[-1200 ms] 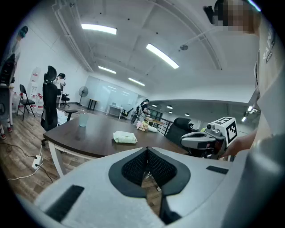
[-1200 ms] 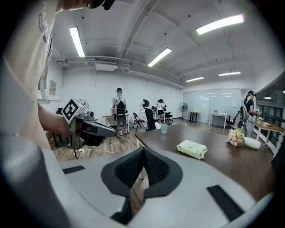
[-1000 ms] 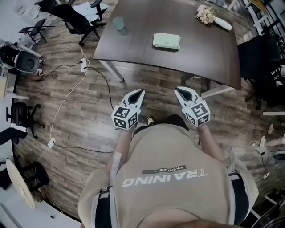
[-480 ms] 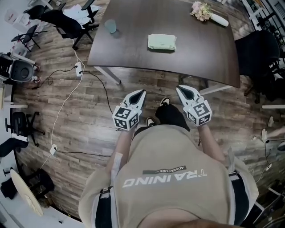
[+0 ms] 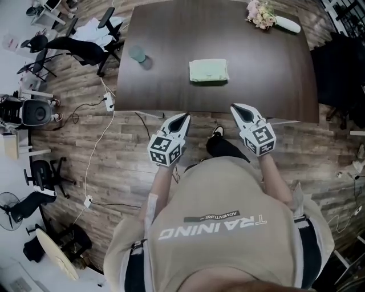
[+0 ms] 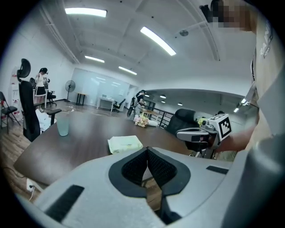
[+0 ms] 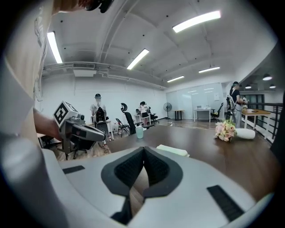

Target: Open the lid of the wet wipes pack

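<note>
1. The rectangular wooden table top (image 5: 274, 68) is a dark, even brown.
2. The soft, flat wet wipes pack (image 5: 209, 71) is pale mint green.
3. The small translucent plastic cup (image 5: 137, 54) is bluish green.
4. The bunch of flowers (image 5: 259, 13) is pink and cream; its wrapped end is white.
5. The left gripper (image 5: 185, 116) and right gripper (image 5: 235, 107) have light grey shells with black inner pads — their marker cubes (image 5: 165, 151) carry black-and-white square patterns.
6. The plank floor (image 5: 63, 148) is streaked grey-brown wood grain.
7. The person's loose short-sleeved shirt (image 5: 211, 194) is beige, with white lettering and a dark strip.
8. The wheeled office chair (image 5: 85, 50) is black.
</note>
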Action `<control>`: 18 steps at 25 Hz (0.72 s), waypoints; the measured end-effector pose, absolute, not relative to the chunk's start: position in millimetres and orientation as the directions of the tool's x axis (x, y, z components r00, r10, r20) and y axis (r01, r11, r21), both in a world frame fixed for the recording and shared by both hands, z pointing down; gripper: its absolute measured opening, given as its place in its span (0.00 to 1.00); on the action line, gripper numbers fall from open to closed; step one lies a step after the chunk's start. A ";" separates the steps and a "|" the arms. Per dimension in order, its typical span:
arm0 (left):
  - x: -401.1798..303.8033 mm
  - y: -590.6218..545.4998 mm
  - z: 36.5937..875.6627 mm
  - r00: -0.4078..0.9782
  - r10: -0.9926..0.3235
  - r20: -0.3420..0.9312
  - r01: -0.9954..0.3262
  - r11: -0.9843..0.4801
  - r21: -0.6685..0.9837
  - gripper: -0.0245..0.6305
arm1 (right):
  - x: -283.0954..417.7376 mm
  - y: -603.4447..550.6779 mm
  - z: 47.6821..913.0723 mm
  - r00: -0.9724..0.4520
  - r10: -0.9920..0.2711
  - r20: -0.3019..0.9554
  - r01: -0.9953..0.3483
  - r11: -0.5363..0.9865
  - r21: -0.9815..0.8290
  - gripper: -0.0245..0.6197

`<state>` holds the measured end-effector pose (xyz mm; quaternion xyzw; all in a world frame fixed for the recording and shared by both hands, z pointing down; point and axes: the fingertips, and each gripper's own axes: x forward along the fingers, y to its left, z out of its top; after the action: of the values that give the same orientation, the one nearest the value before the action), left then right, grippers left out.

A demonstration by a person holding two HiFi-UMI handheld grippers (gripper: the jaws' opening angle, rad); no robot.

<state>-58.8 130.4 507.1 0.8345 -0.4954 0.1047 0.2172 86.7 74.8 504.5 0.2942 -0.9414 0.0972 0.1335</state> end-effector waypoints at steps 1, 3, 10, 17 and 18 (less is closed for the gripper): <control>-58.5 115.9 504.5 0.490 -0.778 0.394 -0.871 -0.421 0.251 0.05 | 84.8 62.0 503.7 -0.794 -0.526 0.305 -0.578 0.809 -0.109 0.06; -55.0 87.0 497.6 0.497 -0.773 0.394 -0.868 -0.435 0.239 0.05 | 81.5 38.3 501.3 -0.802 -0.517 0.299 -0.568 0.816 -0.113 0.06; -37.4 7.4 488.4 0.502 -0.764 0.406 -0.865 -0.444 0.235 0.05 | 74.9 -31.4 513.7 -0.841 -0.444 0.308 -0.504 0.851 -0.149 0.06; -40.5 -0.8 504.3 0.490 -0.730 0.477 -0.872 -0.422 0.250 0.05 | 61.2 -48.6 533.5 -0.870 -0.377 0.318 -0.451 0.869 -0.204 0.06; -43.2 -1.9 505.5 0.486 -0.726 0.486 -0.873 -0.418 0.250 0.05 | 60.6 -50.8 535.8 -0.868 -0.378 0.321 -0.454 0.866 -0.208 0.06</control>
<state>-43.2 -1.9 505.5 0.8279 -0.4831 0.1530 0.2404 60.6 -50.8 535.8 0.2176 -0.9564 0.1399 0.1358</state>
